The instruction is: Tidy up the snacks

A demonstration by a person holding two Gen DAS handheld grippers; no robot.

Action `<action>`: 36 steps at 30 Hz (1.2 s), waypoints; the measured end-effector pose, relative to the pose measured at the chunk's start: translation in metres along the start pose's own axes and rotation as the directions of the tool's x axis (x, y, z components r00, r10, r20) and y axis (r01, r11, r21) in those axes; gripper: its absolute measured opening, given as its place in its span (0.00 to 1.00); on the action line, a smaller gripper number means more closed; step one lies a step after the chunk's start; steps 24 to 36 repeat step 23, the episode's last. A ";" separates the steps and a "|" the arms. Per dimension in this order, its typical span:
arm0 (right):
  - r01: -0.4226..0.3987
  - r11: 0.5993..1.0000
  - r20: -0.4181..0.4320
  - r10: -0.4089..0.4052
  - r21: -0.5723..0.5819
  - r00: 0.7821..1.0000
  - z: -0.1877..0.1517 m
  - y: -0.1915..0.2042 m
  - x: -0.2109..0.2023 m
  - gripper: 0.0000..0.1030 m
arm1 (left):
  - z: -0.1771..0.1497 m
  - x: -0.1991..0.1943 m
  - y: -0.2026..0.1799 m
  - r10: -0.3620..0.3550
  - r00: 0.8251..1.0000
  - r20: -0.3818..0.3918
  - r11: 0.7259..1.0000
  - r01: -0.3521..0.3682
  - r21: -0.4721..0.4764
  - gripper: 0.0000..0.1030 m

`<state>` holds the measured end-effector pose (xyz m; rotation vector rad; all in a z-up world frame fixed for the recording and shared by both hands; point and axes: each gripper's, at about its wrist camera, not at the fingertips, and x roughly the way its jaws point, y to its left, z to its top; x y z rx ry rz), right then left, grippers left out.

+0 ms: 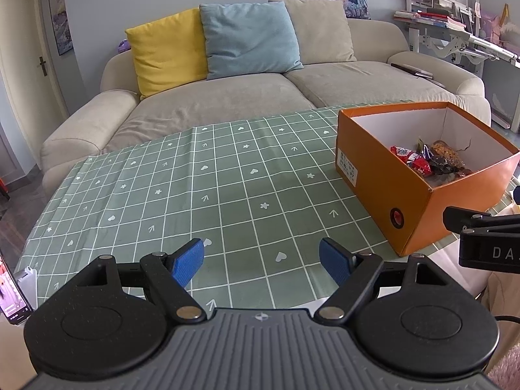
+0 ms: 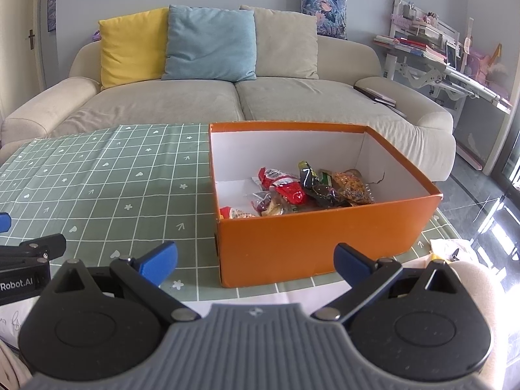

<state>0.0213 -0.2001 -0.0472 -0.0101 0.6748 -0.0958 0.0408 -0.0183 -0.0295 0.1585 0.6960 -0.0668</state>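
Observation:
An orange cardboard box [image 2: 312, 243] with a white inside stands on the green checked tablecloth [image 2: 97, 188]. Several snack packets [image 2: 302, 191] lie in it, red, dark and brown ones. In the left wrist view the box [image 1: 419, 208] is at the right, with the snack packets [image 1: 425, 162] inside. My left gripper [image 1: 261, 261] is open and empty, low over the cloth [image 1: 195, 188], left of the box. My right gripper [image 2: 255, 261] is open and empty, just in front of the box's near wall.
A beige sofa [image 2: 195, 104] with yellow, blue and beige cushions stands behind the table. A desk with books [image 2: 438, 58] is at the far right. A phone [image 1: 13, 295] stands at the table's left edge. White paper [image 2: 247, 295] lies under the near table edge.

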 end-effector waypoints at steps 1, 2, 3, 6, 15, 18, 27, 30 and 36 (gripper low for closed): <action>0.000 1.000 0.000 0.000 0.000 1.000 0.000 0.000 0.000 0.96 | 0.000 0.000 0.000 -0.001 1.000 -0.002 1.000 0.001 0.000 0.92; 0.000 1.000 0.000 0.000 0.001 1.000 0.000 0.000 0.000 0.96 | 0.000 0.000 0.000 -0.003 1.000 -0.004 1.000 0.003 -0.002 0.92; 0.000 1.000 -0.001 0.000 0.001 1.000 0.000 0.000 0.000 0.96 | 0.000 0.000 0.000 -0.005 1.000 -0.005 1.000 0.005 -0.004 0.92; -0.002 1.000 -0.003 0.002 0.001 1.000 -0.001 0.000 0.001 0.96 | 0.001 0.000 0.000 -0.004 1.000 -0.004 1.000 0.004 -0.006 0.92; -0.004 1.000 -0.008 0.004 0.001 1.000 0.000 -0.001 0.001 0.96 | 0.000 0.000 -0.002 -0.010 1.000 0.004 1.000 0.010 0.003 0.92; -0.005 1.000 -0.011 0.005 0.002 1.000 -0.001 -0.003 0.001 0.96 | -0.001 0.000 -0.001 -0.011 1.000 0.007 1.000 0.011 0.003 0.91; -0.007 1.000 -0.014 0.007 0.002 1.000 -0.002 -0.004 0.001 0.96 | -0.001 -0.001 -0.002 -0.010 1.000 0.013 1.000 0.010 0.007 0.91; -0.007 1.000 -0.014 0.007 0.002 1.000 -0.002 -0.004 0.001 0.96 | -0.001 -0.001 -0.002 -0.010 1.000 0.013 1.000 0.010 0.007 0.91; -0.007 1.000 -0.014 0.007 0.002 1.000 -0.002 -0.004 0.001 0.96 | -0.001 -0.001 -0.002 -0.010 1.000 0.013 1.000 0.010 0.007 0.91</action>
